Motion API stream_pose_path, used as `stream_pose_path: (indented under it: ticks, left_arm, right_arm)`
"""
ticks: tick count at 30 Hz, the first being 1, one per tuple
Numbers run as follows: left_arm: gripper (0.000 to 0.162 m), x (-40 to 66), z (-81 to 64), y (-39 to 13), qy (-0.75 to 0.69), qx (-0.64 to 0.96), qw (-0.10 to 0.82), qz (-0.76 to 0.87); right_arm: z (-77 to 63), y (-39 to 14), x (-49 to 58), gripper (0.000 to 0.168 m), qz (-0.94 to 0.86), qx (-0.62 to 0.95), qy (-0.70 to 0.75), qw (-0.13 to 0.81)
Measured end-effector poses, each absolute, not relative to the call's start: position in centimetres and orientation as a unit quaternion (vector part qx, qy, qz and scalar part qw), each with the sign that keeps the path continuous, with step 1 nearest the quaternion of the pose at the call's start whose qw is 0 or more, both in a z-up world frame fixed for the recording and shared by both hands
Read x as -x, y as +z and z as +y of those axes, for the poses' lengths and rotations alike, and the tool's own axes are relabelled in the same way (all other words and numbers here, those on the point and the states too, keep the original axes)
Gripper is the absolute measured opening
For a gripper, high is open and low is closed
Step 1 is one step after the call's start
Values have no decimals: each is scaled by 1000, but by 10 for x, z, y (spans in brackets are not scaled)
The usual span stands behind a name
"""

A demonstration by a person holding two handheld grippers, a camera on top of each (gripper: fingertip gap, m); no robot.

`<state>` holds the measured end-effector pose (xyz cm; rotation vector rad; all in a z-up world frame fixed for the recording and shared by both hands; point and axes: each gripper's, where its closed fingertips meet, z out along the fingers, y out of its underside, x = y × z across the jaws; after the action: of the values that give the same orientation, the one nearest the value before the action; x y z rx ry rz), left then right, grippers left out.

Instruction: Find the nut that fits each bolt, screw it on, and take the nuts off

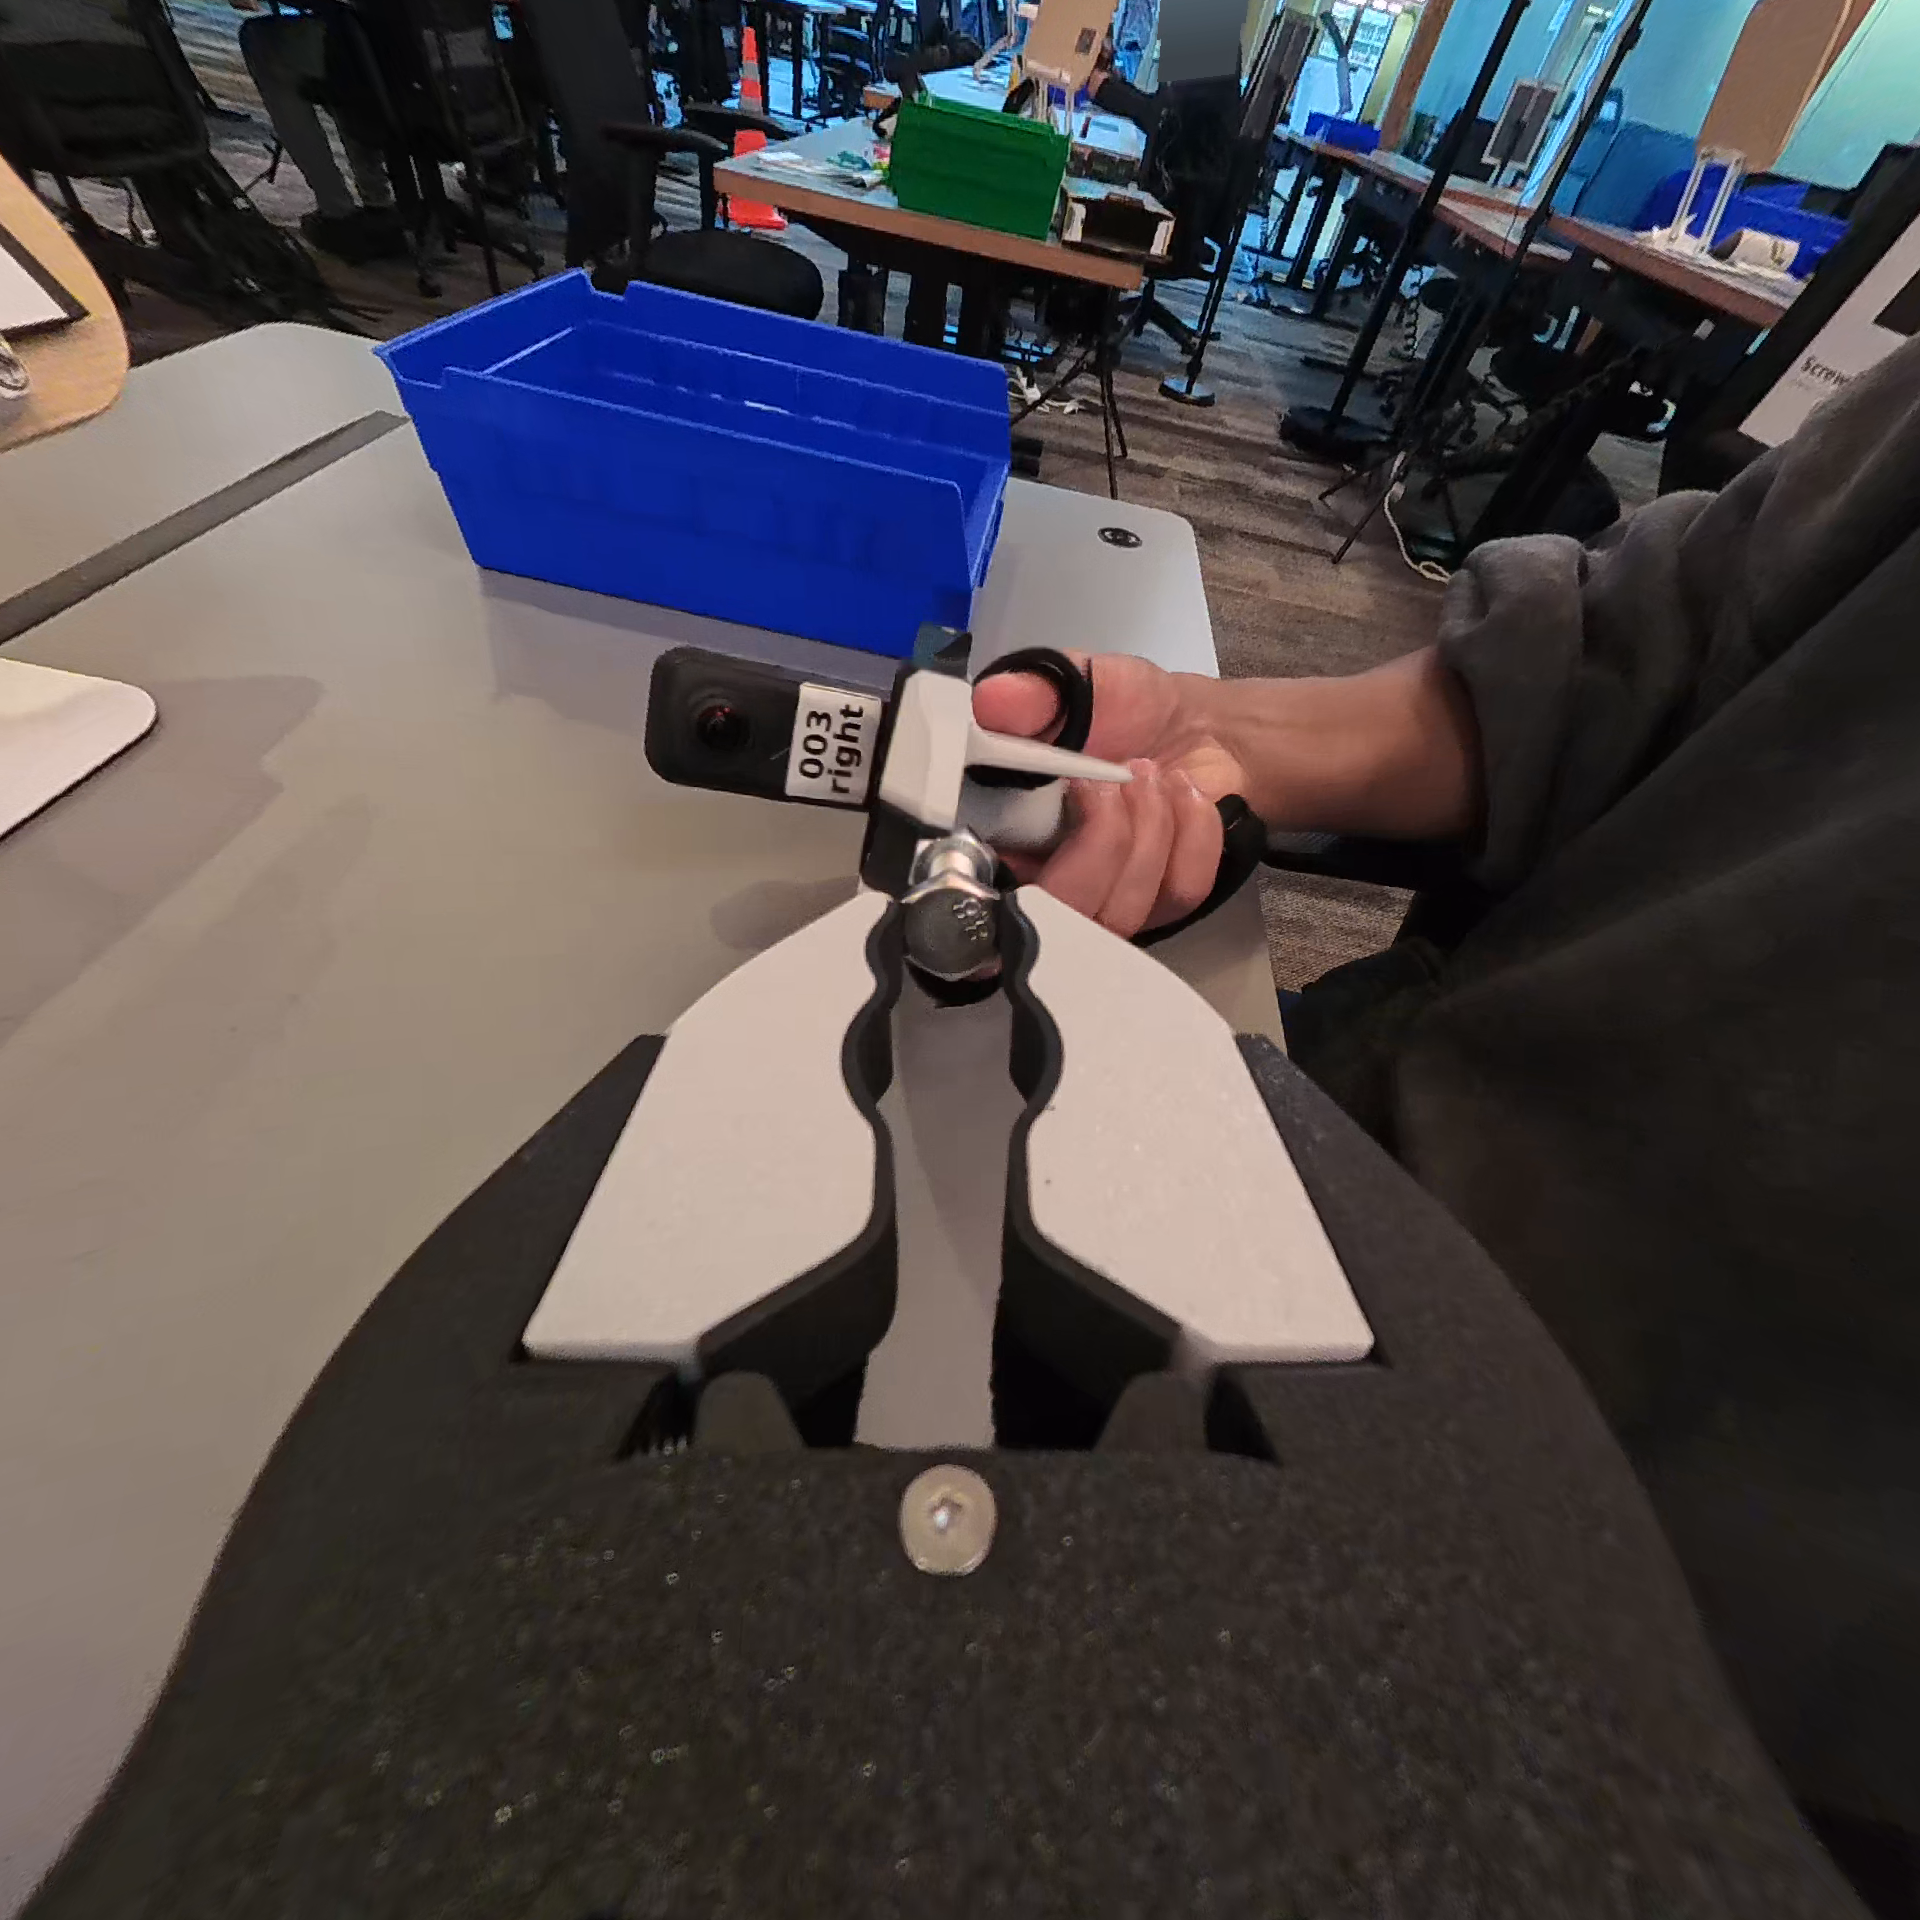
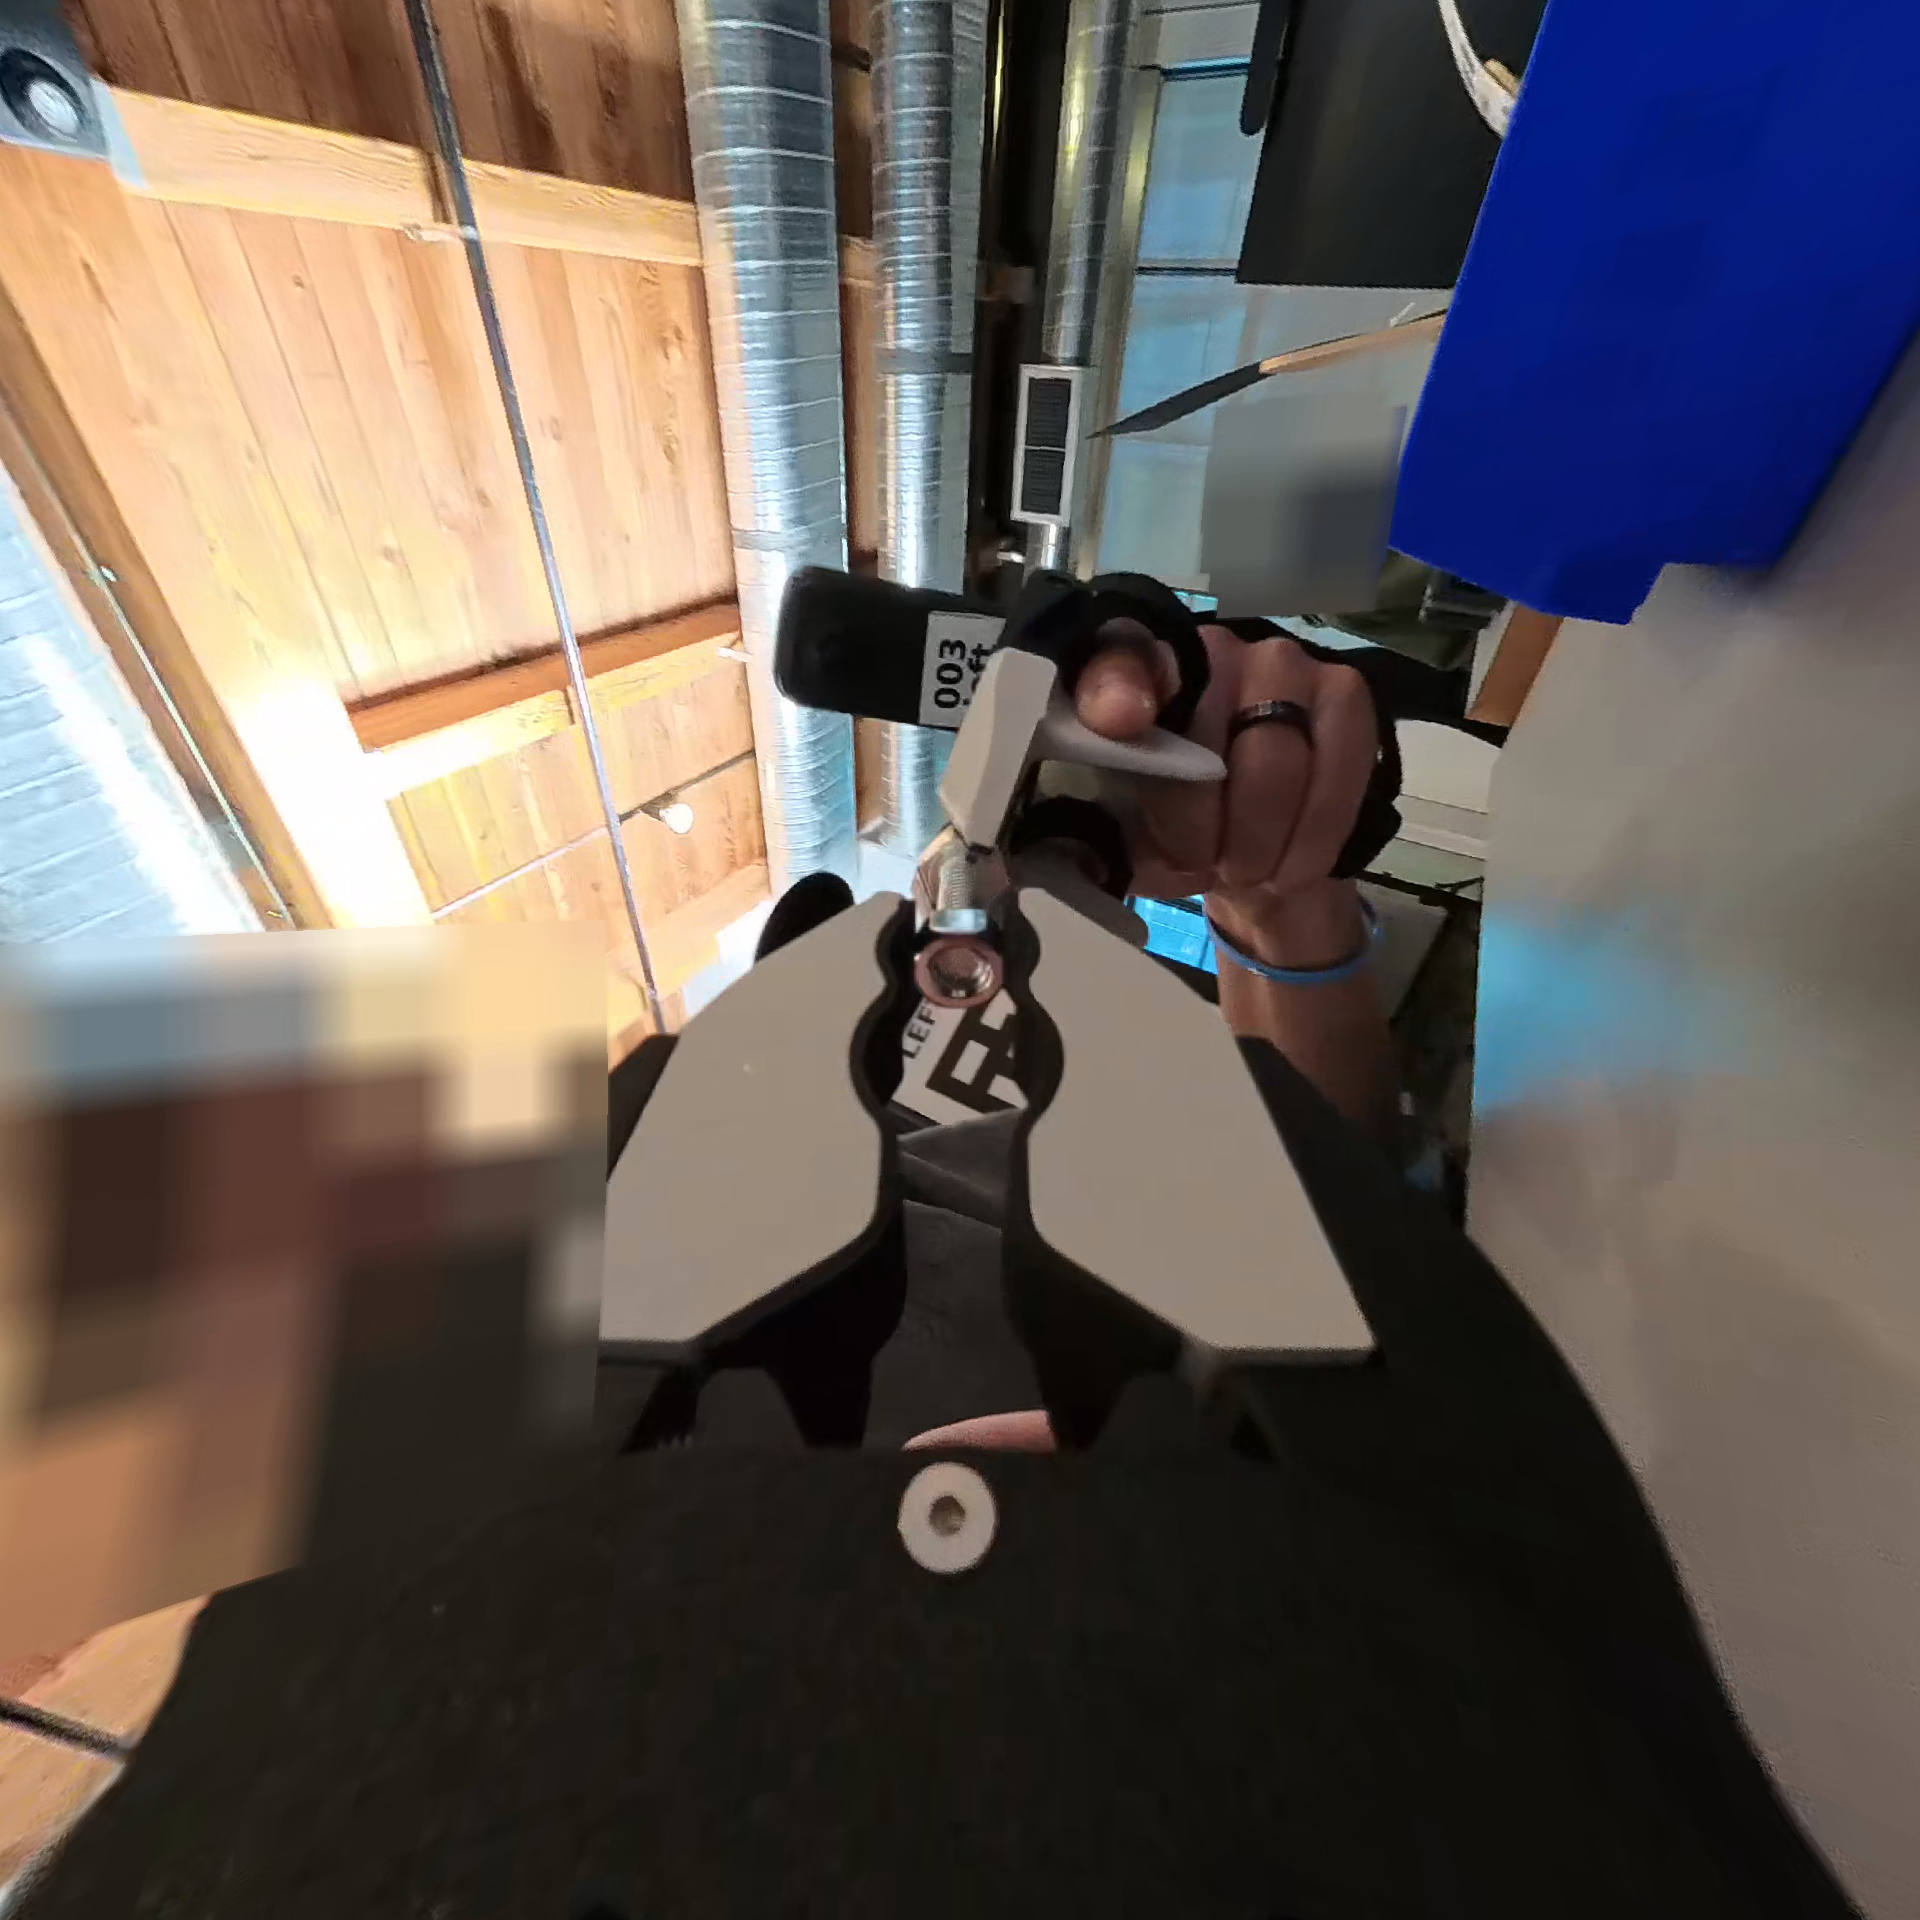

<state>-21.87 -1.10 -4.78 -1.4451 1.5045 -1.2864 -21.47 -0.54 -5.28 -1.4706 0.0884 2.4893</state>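
My left gripper (image 1: 951,925) is shut on the hex head of a silver bolt (image 1: 948,932), held above the grey table (image 1: 312,987). The bolt's threaded shaft points away into the right gripper (image 1: 935,862), which meets it tip to tip. In the right wrist view my right gripper (image 2: 956,961) is shut on a silver nut (image 2: 954,975) seen end on. The bolt's thread (image 2: 943,888) runs from the nut to the left gripper (image 2: 977,847) beyond. How far the nut sits on the thread is hidden by the fingers.
A blue plastic bin (image 1: 707,468) stands on the table behind the grippers and shows at the upper right of the right wrist view (image 2: 1683,291). A white flat object (image 1: 62,738) lies at the left edge. The table's right edge is near the person's dark sleeve (image 1: 1662,727). My two grippers' fingertips are within a few centimetres of each other. Both grippers' tips are roughly 40 centimetres from the white flat object (image 1: 62,738).
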Motion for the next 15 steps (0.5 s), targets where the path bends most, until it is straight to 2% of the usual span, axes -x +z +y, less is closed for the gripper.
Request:
stream_pose_path:
  ticks: [6, 12, 15]
  left_arm:
    - [17, 216, -12, -46, -500, 555, 337, 572]
    - [17, 214, -10, -36, -571, 551, 314, 521]
    - [17, 211, -9, -31, -613, 545, 299, 488]
  right_arm:
    - [-7, -51, 212, 15, -8, 533, 830, 163]
    - [-7, -41, 209, 15, -153, 603, 685, 378]
    - [-10, -47, 212, 15, -262, 636, 538, 487]
